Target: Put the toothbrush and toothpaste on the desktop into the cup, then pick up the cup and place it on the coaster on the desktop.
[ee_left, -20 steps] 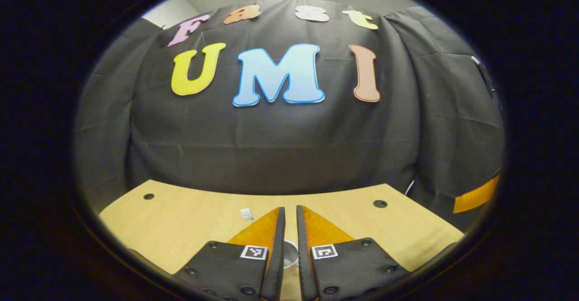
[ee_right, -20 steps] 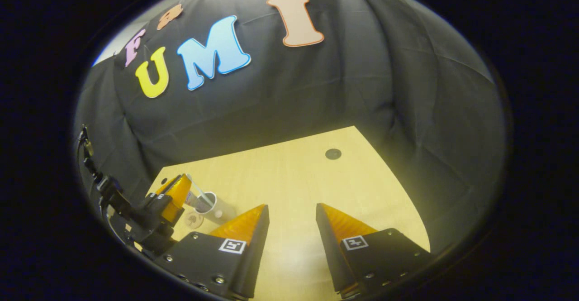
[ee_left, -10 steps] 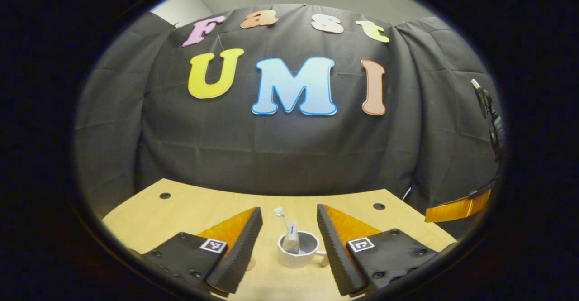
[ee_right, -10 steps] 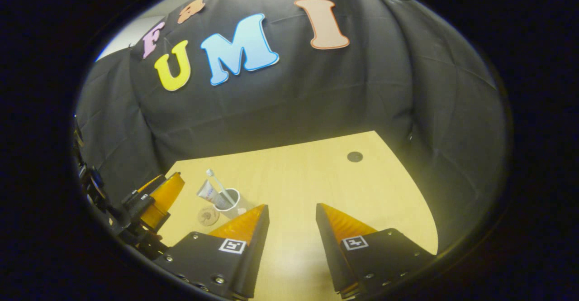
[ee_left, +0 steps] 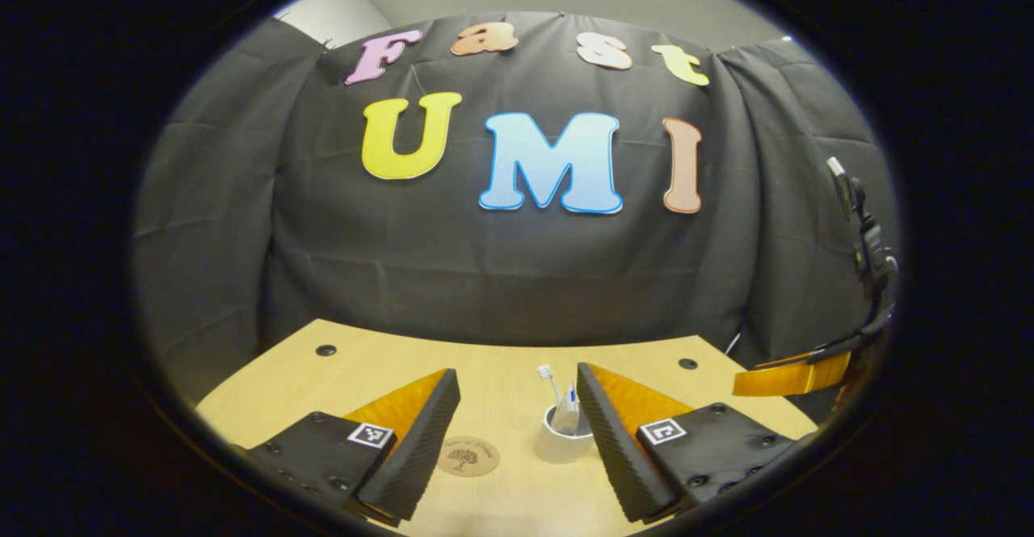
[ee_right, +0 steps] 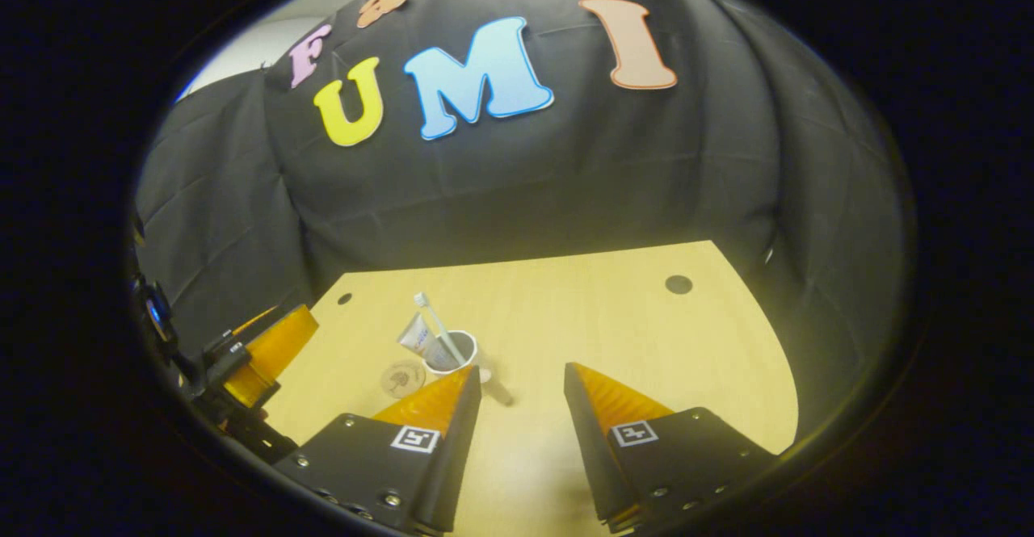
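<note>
The left claw [ee_left: 510,408] is released, its two fingers spread wide with nothing between the pads, hanging above the wooden surface [ee_left: 363,367]. In the left gripper view the white cup [ee_left: 565,442] stands upright on the surface, just beside the inner edge of that claw's right-hand finger [ee_left: 614,448] as seen there. The toothbrush [ee_left: 552,382] stands in the cup with its bristle head up, and the toothpaste [ee_left: 569,414] leans in the cup beside it. The round brown coaster [ee_left: 468,456] lies flat on the surface, just to the left of the cup in this view, and the cup rests on the bare wood near it, not on it. In the right gripper view the right claw [ee_right: 521,400] is released too, its fingers apart over bare surface [ee_right: 646,343]. There the cup [ee_right: 456,355] sits just past the tip of that claw's left-hand finger, with the toothbrush [ee_right: 435,323] and toothpaste [ee_right: 416,333] sticking out, the coaster [ee_right: 402,377] beside it, and the left claw [ee_right: 266,351] well off at the left edge.
</note>
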{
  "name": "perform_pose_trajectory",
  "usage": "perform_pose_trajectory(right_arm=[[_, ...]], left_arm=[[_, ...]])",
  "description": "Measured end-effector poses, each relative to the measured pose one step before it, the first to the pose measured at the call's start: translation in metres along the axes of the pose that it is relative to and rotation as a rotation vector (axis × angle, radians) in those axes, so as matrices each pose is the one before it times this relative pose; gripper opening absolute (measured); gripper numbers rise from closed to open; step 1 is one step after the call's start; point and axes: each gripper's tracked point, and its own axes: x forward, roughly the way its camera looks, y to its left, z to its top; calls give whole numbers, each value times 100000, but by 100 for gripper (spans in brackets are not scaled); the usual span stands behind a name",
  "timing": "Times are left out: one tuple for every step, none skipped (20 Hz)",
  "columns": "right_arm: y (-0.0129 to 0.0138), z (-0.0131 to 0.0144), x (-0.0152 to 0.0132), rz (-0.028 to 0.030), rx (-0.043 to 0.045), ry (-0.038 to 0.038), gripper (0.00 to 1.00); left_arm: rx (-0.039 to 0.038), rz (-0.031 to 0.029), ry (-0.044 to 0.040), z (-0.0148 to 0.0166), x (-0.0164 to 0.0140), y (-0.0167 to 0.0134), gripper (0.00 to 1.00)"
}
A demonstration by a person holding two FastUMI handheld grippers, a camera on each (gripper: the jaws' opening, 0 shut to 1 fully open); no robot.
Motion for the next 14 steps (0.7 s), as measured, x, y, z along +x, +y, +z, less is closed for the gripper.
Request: perform_pose_trajectory(right_arm=[[161,-45,338,1335,-543,400,69],[936,130,47,3734,418,1036,63],[-157,-137,461,804,18,593,83],[41,97,459,370,-556,527,92],[168,-155,352,699,-827,907,92],[137,-243,445,973,-910,1434,92],[160,-261,451,991,-1270,1920,92],[19,-212,477,786,-1913,2092,92],[36,-272,550,713,-2987,2318,92],[-64,-144,480,391,-4061,2261,92],[39,-84,507,494,-4656,2083,92],[22,-32,470,1150,-4912,2244,92],[116,-115,730,1335,-5274,2707,92],[29,4,546,1430,-5353,2538,92]], left_arm=[[-178,-144,335,266,-471,384,94],[226,8,303,190,-393,308,95],[400,371,270,188,-422,451,95],[627,701,199,170,-398,536,95],[572,490,-202,221,-407,474,94],[525,119,258,213,-491,358,95],[452,-96,357,128,-392,227,94],[435,-17,259,132,-444,276,94],[152,126,58,193,-472,360,95],[-217,626,-29,99,-492,566,94],[-677,790,-44,151,-434,437,95],[-1077,1070,-26,119,-382,622,95],[-1136,1324,11,-44,-350,715,95],[-977,1306,217,-76,-423,664,94]])
